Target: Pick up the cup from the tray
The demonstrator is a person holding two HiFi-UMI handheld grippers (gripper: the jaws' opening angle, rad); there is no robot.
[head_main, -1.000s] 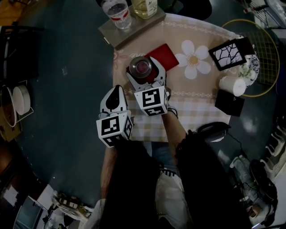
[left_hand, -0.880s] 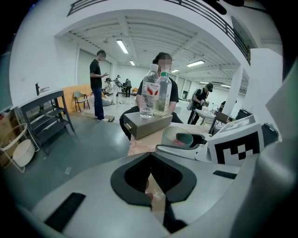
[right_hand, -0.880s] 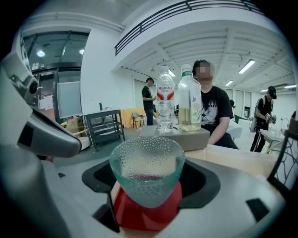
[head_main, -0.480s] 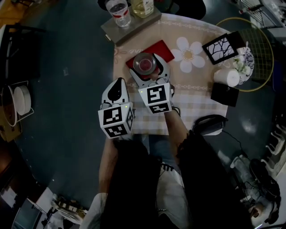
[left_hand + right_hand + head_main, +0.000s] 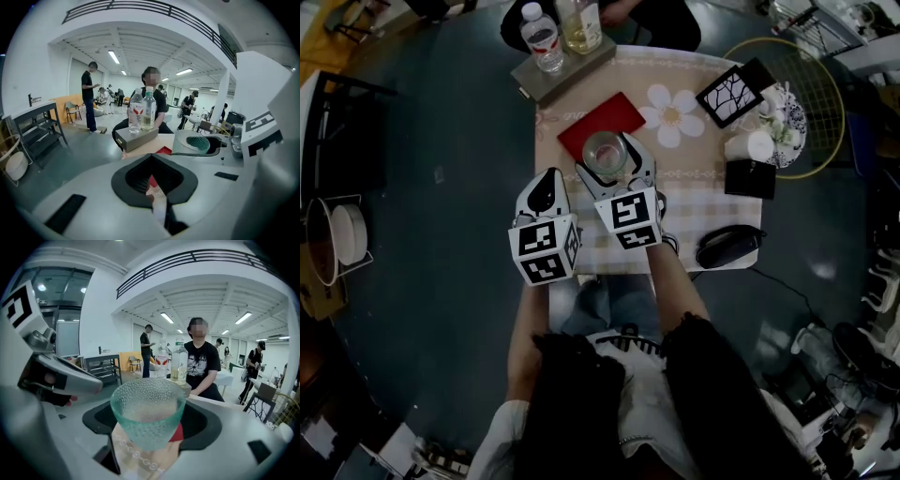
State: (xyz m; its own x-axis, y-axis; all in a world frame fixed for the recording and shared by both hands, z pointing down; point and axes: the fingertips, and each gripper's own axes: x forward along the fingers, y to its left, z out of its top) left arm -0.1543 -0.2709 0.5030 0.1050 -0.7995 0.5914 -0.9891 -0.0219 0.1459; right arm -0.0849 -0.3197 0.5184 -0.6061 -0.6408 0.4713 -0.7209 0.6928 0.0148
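Cup (image 5: 146, 414) of clear, pebbled greenish glass is seen clamped between the fingers (image 5: 243, 446) of the right gripper (image 5: 148, 430). The fingers are spread about as wide as the cup, and one dark pad is pressed to each side of it. The cup is held upright, mouth up, with no contents made out. From the head view the cup (image 5: 602, 150) is found in the right gripper (image 5: 613, 167) above the near edge of the red tray (image 5: 609, 114), on the cloth-covered desk (image 5: 712, 202). Whether its base touches the tray cannot be told; a strip of red (image 5: 182, 431) is seen behind its lower right side. The left gripper (image 5: 546, 186) is held just beside the right one, over the desk's near left edge and apart from the cup. Its fingers (image 5: 84, 187) are pressed together at the tips, and nothing is pinched in the left gripper (image 5: 151, 158). Two bottles (image 5: 546, 36) are noted standing on a grey box (image 5: 567, 66) at the far corner of the desk, well apart from both grippers.
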